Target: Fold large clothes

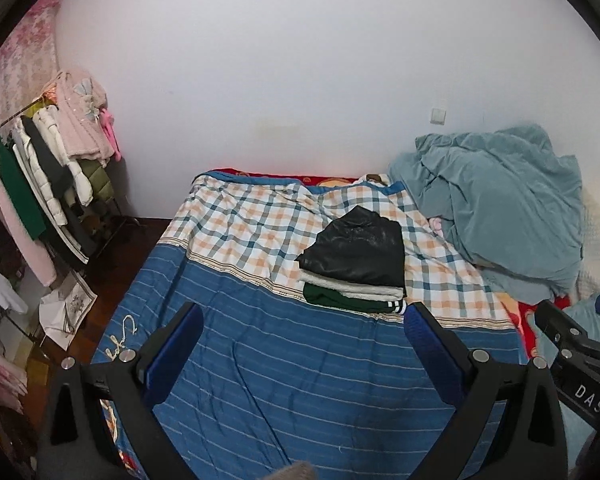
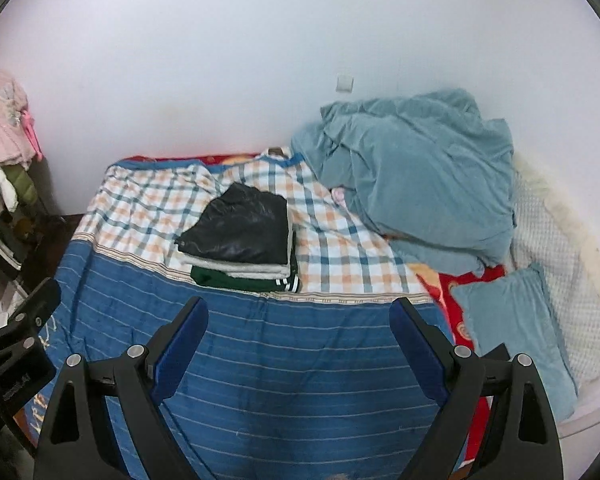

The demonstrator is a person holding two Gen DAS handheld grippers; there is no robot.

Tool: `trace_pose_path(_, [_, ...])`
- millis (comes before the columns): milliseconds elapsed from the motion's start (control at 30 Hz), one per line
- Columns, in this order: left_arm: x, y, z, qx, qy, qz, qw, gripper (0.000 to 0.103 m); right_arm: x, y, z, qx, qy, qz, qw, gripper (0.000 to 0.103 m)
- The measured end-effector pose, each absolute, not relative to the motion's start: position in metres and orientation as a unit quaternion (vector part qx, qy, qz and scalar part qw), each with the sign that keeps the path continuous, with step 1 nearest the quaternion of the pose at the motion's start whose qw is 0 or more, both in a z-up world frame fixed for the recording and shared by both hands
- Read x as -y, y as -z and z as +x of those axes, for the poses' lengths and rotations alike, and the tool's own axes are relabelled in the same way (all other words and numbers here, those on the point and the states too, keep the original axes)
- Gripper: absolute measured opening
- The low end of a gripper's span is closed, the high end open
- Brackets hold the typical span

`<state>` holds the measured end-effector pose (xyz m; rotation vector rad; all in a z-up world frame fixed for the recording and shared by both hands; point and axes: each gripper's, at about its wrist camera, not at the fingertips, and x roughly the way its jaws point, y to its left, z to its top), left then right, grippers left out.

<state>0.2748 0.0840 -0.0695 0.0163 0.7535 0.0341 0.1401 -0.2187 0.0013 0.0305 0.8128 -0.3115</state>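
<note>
A stack of folded clothes lies on the bed: a shiny black garment (image 1: 358, 248) (image 2: 238, 230) on top, a white one (image 1: 352, 288) (image 2: 240, 266) under it, a dark green one with white stripes (image 1: 348, 302) (image 2: 240, 280) at the bottom. My left gripper (image 1: 304, 320) is open and empty above the blue striped sheet (image 1: 284, 372), short of the stack. My right gripper (image 2: 300, 314) is open and empty above the same sheet (image 2: 284, 364), also short of the stack. Part of the right gripper body (image 1: 576, 344) shows in the left wrist view.
A checked cover (image 1: 252, 224) (image 2: 340, 248) lies under the stack. A crumpled teal blanket (image 1: 492, 208) (image 2: 416, 176) is at the back right, with a teal pillow (image 2: 512, 332) and white bedding (image 2: 552, 240). A rack of hanging clothes (image 1: 48, 184) stands left.
</note>
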Motion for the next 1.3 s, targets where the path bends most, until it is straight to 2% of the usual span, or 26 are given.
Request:
trace_pose_path(500, [-0.076, 0.035, 0.207, -0.337, -0.019, 0.016, 0.941, 0.103, 0.210, -0.063, 0.042, -0.367, 0.130, 0.018, 0.921, 0.094])
trace_pose_path(1300, [-0.073, 0.024, 0.173, -0.306, -0.020, 0.015, 0.952, 0.103, 0.206, -0.087, 0.006, -0.347, 0.117, 0.019, 0.931, 0.098])
